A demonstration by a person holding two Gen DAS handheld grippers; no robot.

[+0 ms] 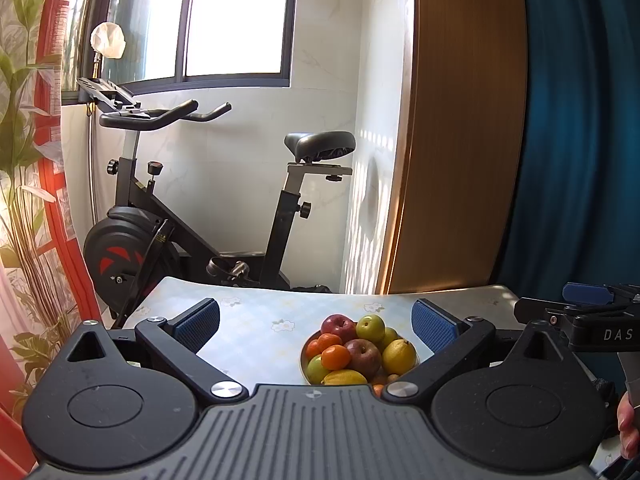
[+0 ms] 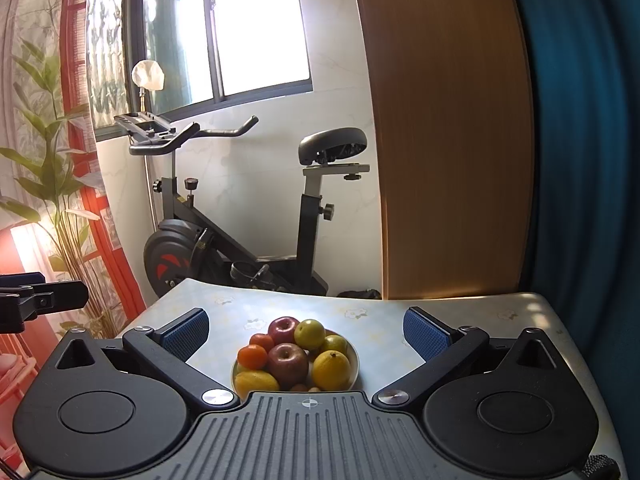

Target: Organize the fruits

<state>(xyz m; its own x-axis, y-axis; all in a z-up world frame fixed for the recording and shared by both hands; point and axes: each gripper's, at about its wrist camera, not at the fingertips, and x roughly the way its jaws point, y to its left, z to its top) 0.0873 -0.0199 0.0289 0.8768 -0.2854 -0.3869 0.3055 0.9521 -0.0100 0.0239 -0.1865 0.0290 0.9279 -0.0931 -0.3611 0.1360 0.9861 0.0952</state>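
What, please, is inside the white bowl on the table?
The white bowl holds piled fruit: two red apples, oranges, lemons and green fruits. Whatever lies beneath the pile, and the bowl's near edge behind the tool body, is covered.

Fruit pile (image 2: 296,356) heaped in white bowl (image 2: 355,354) on the floral table (image 2: 460,312), near its middle: two red apples, green apples, oranges at left, big yellow lemon (image 2: 331,370) right, another lemon front-left.

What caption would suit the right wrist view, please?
Open right hand-held gripper facing a plate of mixed fruit.
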